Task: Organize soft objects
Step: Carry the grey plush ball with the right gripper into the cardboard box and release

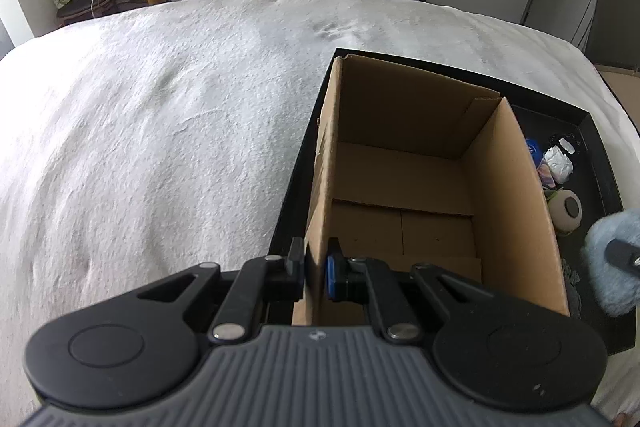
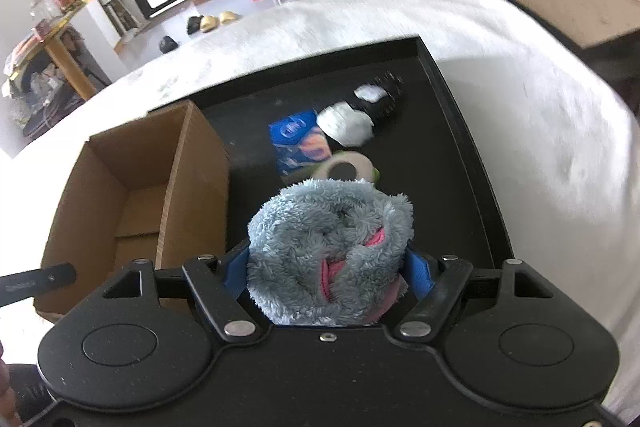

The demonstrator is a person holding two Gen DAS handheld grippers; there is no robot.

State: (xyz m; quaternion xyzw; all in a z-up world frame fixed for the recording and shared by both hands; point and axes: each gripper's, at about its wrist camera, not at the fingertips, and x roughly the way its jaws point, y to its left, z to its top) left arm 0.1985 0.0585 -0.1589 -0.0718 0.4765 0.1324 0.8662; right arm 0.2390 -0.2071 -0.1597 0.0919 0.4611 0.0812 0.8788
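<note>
While clamped on the near wall of the open brown cardboard box (image 1: 404,163), left gripper (image 1: 316,273) apparently steadying it inside the shallow black tray (image 1: 600,147) for loading. Right gripper (image 2: 326,267) closed around fluffy pale-blue rolled sock with pink lining (image 2: 330,251), held above tray beside box. Remaining small soft items (image 2: 320,139) lying loose on tray floor, not yet sorted.

No lettering anywhere is sharp enough to read.

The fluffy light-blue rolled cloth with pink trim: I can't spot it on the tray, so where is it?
The fluffy blue cloth sits clamped in the right gripper, above the black tray, right of the open cardboard box.
</note>
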